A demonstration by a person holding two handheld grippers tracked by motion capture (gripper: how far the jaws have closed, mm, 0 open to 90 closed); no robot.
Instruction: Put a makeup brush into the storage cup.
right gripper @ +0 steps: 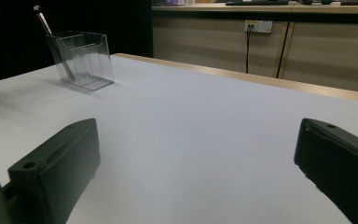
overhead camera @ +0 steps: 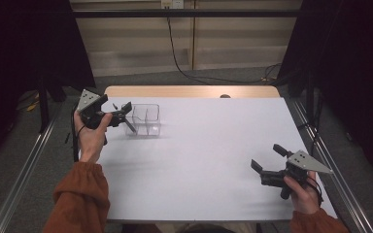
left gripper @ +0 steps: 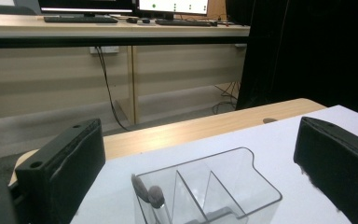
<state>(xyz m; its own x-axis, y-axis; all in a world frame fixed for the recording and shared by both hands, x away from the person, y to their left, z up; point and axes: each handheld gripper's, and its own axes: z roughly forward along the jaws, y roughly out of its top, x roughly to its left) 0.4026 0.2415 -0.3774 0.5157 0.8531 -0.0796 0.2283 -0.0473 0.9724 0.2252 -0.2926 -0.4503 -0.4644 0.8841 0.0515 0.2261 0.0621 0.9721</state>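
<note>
- High view: the left gripper [overhead camera: 122, 112] is seen at upper left, jaws spread, just beside a clear divided organizer [overhead camera: 145, 120] holding a leaning makeup brush [overhead camera: 126, 121]; the right gripper [overhead camera: 268, 158] is held at lower right, jaws parted and empty
- Left gripper view: the brush tip [left gripper: 154, 196] is seen at bottom centre, untouched
- Right gripper view: the organizer [right gripper: 80, 59] is seen at upper left

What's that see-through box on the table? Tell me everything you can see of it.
The clear plastic organizer is a small open-topped box that thin clear walls split into compartments. It stands upright on the white table, far from the right gripper. A makeup brush leans in its end compartment, bristles up above the rim. The left gripper hangs open beside it, not touching.
</note>
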